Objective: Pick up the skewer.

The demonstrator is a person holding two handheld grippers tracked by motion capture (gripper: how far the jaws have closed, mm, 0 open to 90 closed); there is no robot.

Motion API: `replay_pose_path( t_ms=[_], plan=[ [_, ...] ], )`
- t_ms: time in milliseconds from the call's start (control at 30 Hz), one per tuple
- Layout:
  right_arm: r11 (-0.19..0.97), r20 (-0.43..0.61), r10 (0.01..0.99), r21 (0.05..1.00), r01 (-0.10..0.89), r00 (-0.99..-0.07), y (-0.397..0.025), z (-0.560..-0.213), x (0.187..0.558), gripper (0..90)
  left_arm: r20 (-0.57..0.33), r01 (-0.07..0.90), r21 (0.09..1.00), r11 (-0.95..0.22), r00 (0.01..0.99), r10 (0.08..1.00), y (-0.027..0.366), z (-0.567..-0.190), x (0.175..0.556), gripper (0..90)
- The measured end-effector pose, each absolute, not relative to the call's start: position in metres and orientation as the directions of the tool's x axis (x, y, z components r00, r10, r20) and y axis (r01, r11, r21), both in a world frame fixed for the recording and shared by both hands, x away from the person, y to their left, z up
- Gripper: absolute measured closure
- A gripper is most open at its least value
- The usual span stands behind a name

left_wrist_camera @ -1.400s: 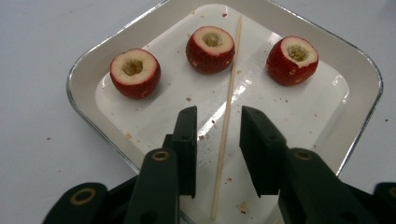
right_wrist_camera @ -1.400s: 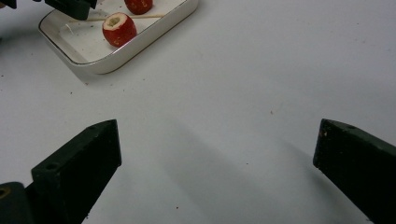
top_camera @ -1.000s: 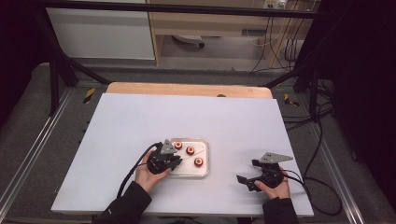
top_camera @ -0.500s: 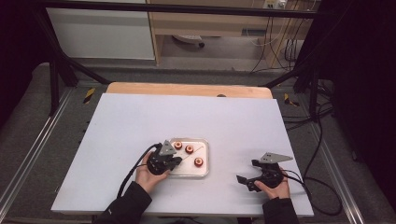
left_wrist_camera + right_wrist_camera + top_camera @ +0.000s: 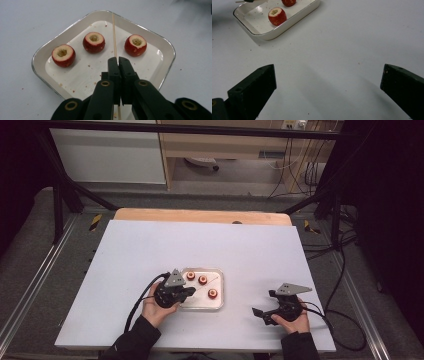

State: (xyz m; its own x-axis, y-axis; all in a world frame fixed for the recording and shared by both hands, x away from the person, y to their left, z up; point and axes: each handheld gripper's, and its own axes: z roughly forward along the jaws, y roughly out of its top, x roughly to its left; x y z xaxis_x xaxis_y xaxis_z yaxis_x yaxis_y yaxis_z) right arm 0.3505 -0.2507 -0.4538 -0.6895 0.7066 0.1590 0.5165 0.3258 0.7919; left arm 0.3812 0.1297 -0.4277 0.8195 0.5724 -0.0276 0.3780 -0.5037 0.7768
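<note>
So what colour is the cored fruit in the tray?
Red skin, pale cream cut tops; the fruit shows best in the left gripper view.

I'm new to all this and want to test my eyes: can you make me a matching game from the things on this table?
Things:
1. left tool
2. right tool
3. cored red fruits
4. white tray

States:
a. jaws wide apart over bare table
b. lying inside the tray, three of them
c. shut on a thin wooden skewer
d. rests on the white table

Pairs: 1-c, 2-a, 3-b, 4-d
</note>
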Motion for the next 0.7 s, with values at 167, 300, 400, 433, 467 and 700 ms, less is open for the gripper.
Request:
replay_pose_path(
  t_ms=[167, 300, 400, 433, 467, 700],
  plan=[
    [0.36, 0.124, 0.705, 0.786, 0.502, -0.699, -0.243, -0.451, 0.35, 0.5, -0.027, 0.362, 0.781, -0.508, 0.833, 0.552, 0.129, -0.42, 0.377, 88.5],
    [0.415, 0.055, 0.71, 0.772, 0.481, -0.702, -0.227, -0.446, 0.349, 0.5, -0.019, 0.347, 0.779, -0.522, 0.846, 0.533, 0.126, -0.416, 0.374, 88.5],
    [0.481, -0.013, 0.699, 0.749, 0.456, -0.715, -0.217, -0.443, 0.348, 0.6, -0.016, 0.339, 0.772, -0.537, 0.856, 0.517, 0.121, -0.415, 0.371, 88.5],
    [0.481, -0.013, 0.699, 0.749, 0.456, -0.715, -0.217, -0.443, 0.348, 0.6, -0.012, 0.334, 0.769, -0.546, 0.86, 0.51, 0.119, -0.415, 0.37, 88.5],
    [0.519, -0.053, 0.687, 0.733, 0.439, -0.725, -0.211, -0.442, 0.347, 1.0, -0.006, 0.325, 0.764, -0.558, 0.868, 0.496, 0.117, -0.414, 0.369, 88.5],
    [0.593, -0.156, 0.645, 0.719, 0.362, -0.748, -0.195, -0.434, 0.346, 4.7, 0.006, 0.302, 0.753, -0.585, 0.886, 0.464, 0.109, -0.409, 0.364, 88.5]
  ],
)
